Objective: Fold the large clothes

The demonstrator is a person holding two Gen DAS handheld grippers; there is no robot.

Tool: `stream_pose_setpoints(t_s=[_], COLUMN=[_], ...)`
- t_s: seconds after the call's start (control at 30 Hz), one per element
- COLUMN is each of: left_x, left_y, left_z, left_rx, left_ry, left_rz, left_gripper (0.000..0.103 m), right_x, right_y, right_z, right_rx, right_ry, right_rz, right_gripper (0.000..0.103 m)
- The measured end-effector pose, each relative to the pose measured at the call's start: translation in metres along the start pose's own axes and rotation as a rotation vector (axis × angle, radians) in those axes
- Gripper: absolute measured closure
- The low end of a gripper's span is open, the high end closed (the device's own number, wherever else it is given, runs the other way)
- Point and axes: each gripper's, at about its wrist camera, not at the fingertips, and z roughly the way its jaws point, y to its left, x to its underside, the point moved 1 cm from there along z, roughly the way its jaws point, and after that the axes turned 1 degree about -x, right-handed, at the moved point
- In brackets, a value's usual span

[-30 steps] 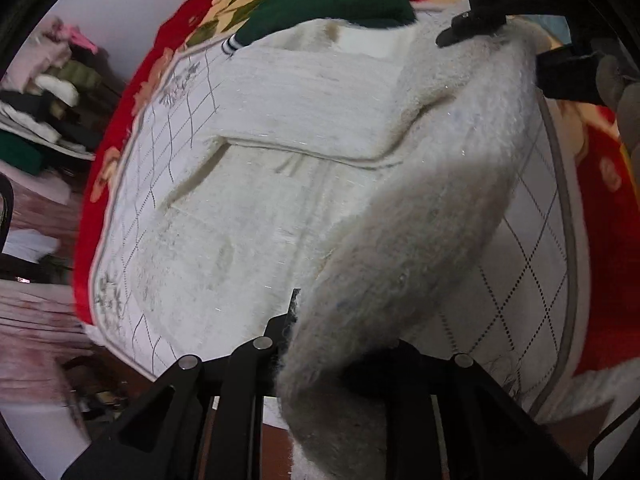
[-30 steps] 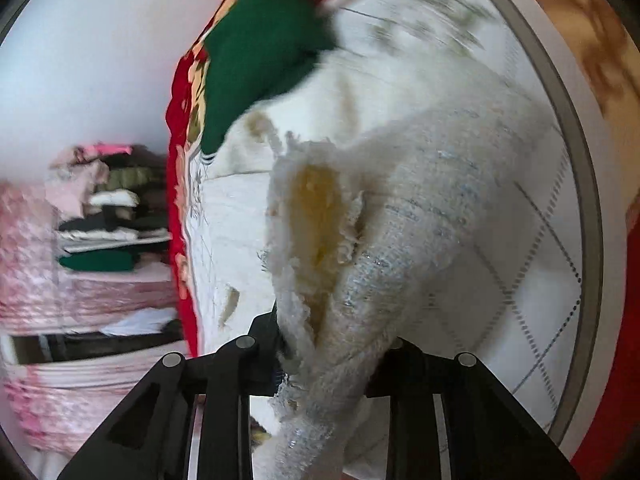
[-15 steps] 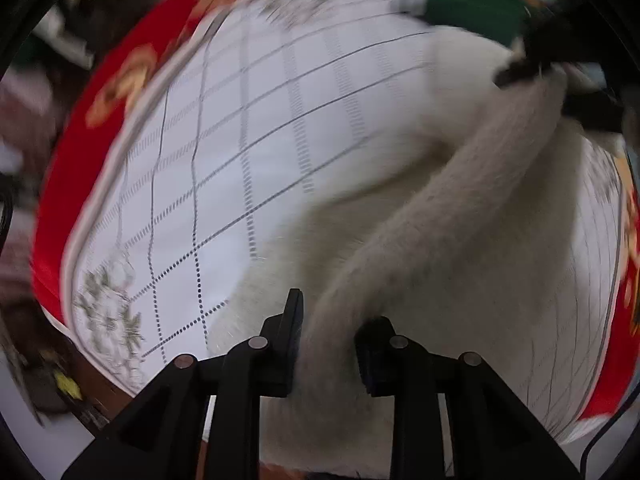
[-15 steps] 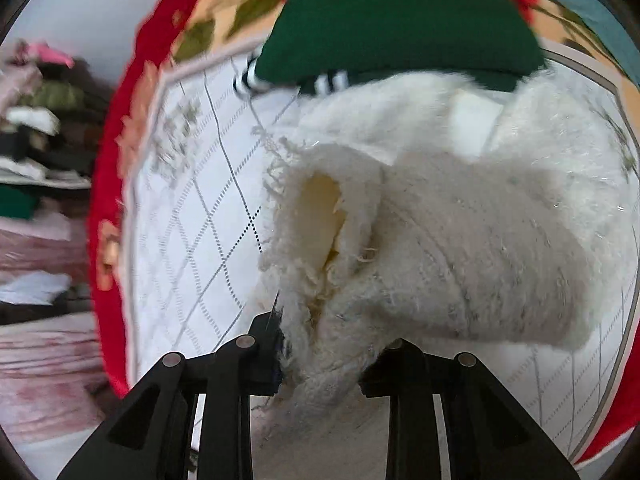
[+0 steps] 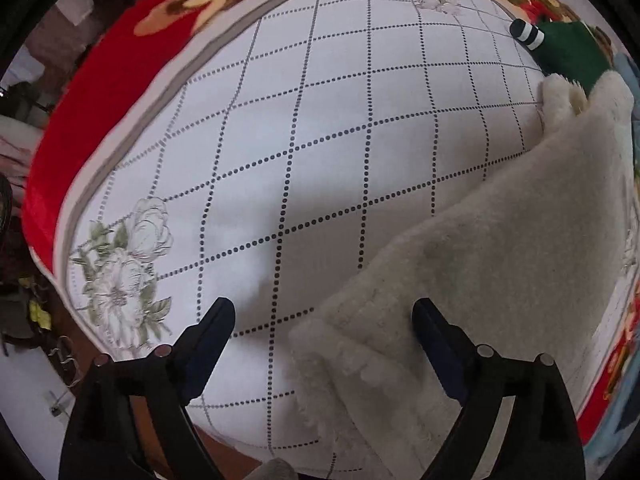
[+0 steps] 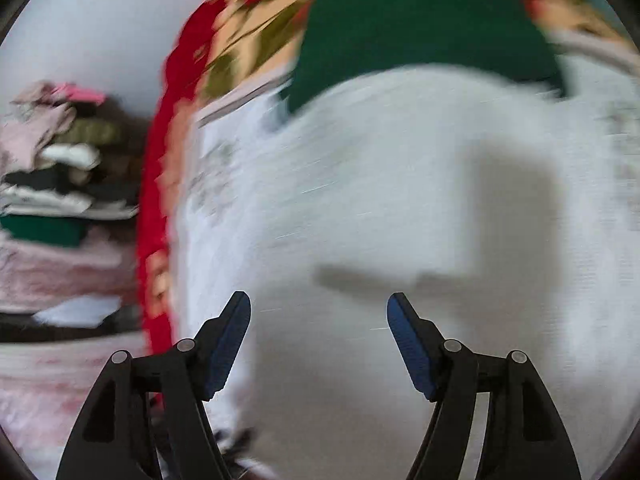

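Cream fleece, a large fuzzy garment [image 5: 500, 256], lies on a white bedspread [image 5: 320, 140] printed with a dotted grid and flowers, its far end cut off at the frame's right edge. The left gripper [image 5: 324, 320] has just been opening: its jaws stand wide, the garment's near corner lying loose between them. The right gripper [image 6: 319, 316] has likewise just spread above the pale cloth in a blurred view. A green garment [image 5: 568, 52] borders the fleece; a red floral blanket [image 5: 100, 92] lies beneath. Stacked clothes [image 6: 52, 176] sit blurred beyond.
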Motion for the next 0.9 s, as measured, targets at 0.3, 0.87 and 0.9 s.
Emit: stream_pose_setpoints(t_s=[0.3,0.87,0.9], left_x=[-0.007,0.039,0.045], left_y=[-0.025,-0.12,-0.13], left_z=[-0.037,-0.044,-0.041], left_rx=[-0.066,-0.117,-0.103], left_ry=[-0.099,-0.104,-0.099], left_rz=[-0.026,0.264,0.28], left_gripper=[0.009,0.009,0.009], right_x=[-0.006,0.164,0.167], right_y=[-0.136,-0.186,-0.187], right_z=[0.078,-0.007,-0.015], right_rx=[-0.199,0.011,0.038], right_ry=[0.105,0.337,0.328], right_rz=[0.296,0.384,0.361], right_gripper=[0.028,0.05,0.05])
